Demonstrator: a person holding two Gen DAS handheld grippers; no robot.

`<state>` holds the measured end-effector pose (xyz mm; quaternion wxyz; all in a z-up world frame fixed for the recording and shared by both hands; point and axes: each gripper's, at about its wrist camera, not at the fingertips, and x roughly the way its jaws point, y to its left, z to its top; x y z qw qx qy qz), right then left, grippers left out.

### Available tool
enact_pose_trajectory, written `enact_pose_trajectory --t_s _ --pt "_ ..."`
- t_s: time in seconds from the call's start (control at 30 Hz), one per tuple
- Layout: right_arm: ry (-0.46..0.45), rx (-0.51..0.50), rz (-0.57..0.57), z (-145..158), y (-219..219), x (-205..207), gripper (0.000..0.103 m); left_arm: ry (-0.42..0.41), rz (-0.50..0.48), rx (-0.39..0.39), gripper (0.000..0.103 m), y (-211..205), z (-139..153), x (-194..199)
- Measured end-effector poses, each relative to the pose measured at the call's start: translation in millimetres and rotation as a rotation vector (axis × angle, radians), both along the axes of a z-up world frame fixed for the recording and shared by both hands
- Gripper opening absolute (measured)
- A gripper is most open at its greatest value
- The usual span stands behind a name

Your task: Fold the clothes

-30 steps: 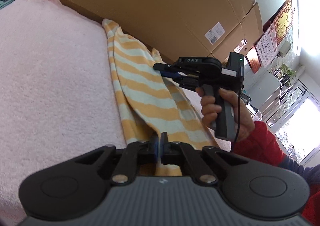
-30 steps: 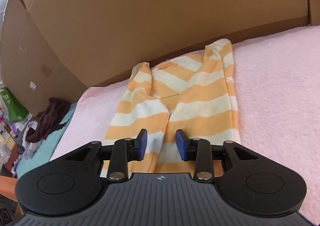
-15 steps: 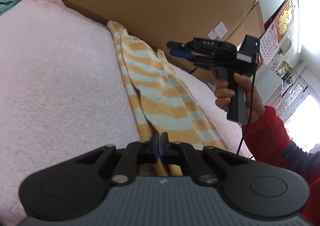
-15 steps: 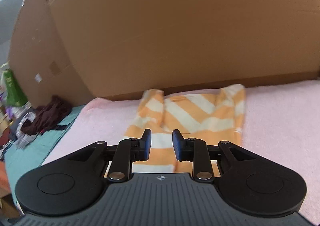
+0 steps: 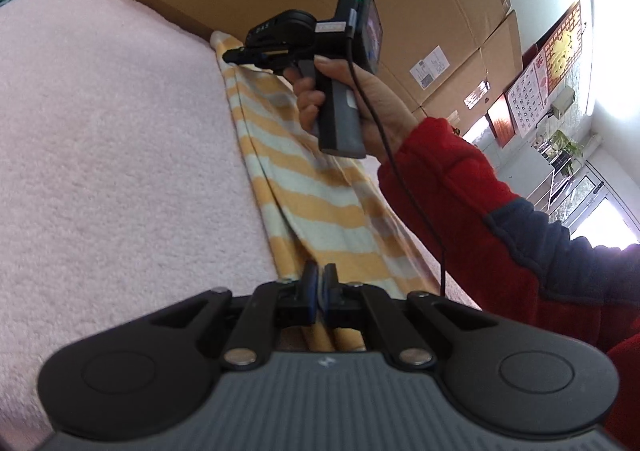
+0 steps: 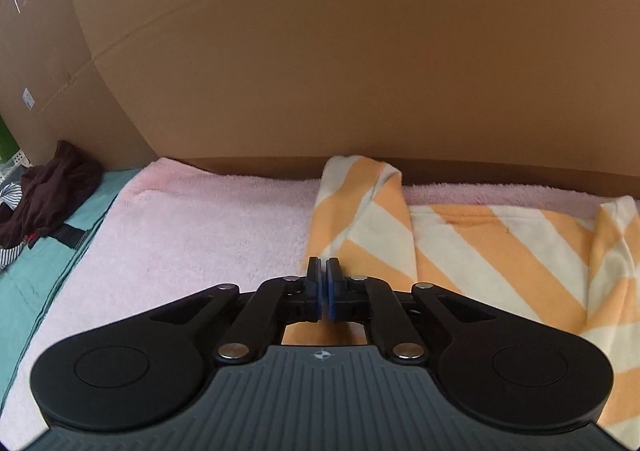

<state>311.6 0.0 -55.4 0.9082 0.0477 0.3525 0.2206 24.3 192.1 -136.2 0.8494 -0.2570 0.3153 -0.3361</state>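
Striped garment [image 5: 320, 203] lies flat on pink towel [image 5: 120, 151] against cardboard box [image 6: 320, 51]; left gripper [image 5: 319, 283] clamped on its near edge, right gripper [image 6: 323, 275] closed, empty, over its far sleeve.

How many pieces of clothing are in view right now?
2 for sure. The orange-striped garment lies on the pink towel against the cardboard; a dark garment is heaped at far left on the teal cloth. Striped fabric beside it may be a third.
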Motion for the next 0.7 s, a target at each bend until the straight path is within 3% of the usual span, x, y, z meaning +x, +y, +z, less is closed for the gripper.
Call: enact_pose_trajectory --t_s 0.17,0.23,0.3,0.37,0.4,0.43,0.5,0.53,0.7 --pt "0.011 0.050 -0.001 -1 -1 14 0.002 0.009 -0.008 0.000 0.000 1 3 -1" --pt "0.000 0.102 -0.010 7 -14 4 0.013 0.001 -0.029 -0.006 0.007 2 5 -5" --pt "-0.022 0.111 -0.001 16 -26 -11 0.019 -0.004 -0.057 -0.028 0.031 0 5 -8" --pt "-0.023 0.089 0.013 17 -31 -19 0.040 -0.011 -0.076 -0.035 0.032 -4 6 -9" --pt "-0.016 0.073 0.022 15 -29 -20 0.042 -0.011 -0.078 -0.020 0.029 -8 6 -8" --pt "-0.008 0.055 0.033 12 -27 -19 0.038 -0.012 -0.073 -0.005 0.025 -10 7 -8" --pt "0.005 0.028 0.037 4 -20 -14 0.009 0.001 -0.052 0.013 0.001 -11 7 -7" --pt "0.003 0.018 0.025 1 -16 -9 0.003 0.010 -0.039 0.019 0.000 -10 7 -6" --pt "-0.010 0.078 0.023 5 -3 -1 0.004 0.002 0.007 0.040 0.000 -5 11 -18"
